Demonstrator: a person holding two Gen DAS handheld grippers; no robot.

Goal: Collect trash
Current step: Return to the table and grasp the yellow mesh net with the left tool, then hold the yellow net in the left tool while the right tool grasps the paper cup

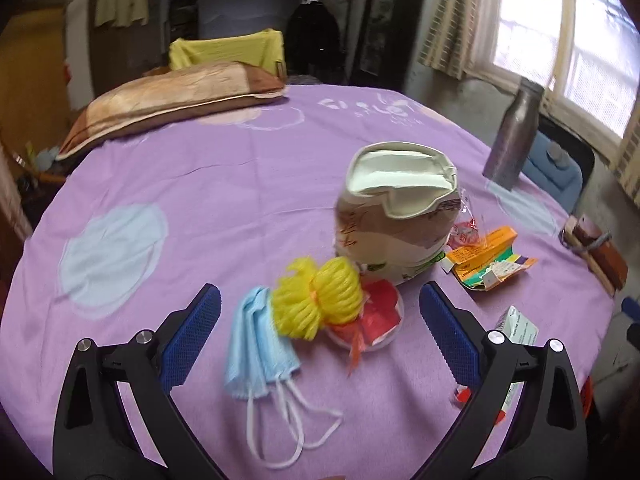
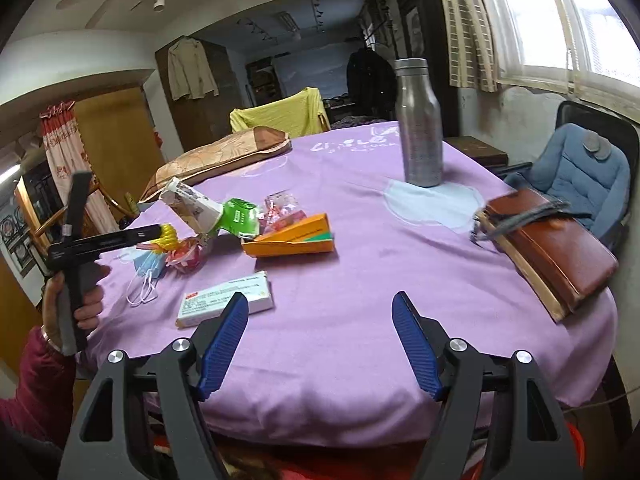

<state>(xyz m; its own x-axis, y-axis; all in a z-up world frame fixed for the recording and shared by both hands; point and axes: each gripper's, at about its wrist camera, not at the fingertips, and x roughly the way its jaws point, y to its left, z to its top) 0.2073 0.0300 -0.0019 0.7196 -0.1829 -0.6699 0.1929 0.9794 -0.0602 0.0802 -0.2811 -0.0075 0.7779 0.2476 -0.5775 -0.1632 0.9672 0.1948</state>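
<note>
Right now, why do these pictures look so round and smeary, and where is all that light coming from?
Both wrist views use fisheye lenses, so the purple tablecloth bulges and the corners go black. In the left wrist view the yellow mesh bundle and steel bottle are motion-blurred. In the right wrist view the window glares white, lighting the bottle from the right.

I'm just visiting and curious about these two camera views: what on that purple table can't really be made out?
- Left wrist view: the white box is half hidden behind a gripper finger.
- Left wrist view: the steel bottle is smeared by blur.
- Right wrist view: print on the white box is too small to read.
- Right wrist view: the blue face mask is small and partly hidden behind the left gripper's frame.
</note>
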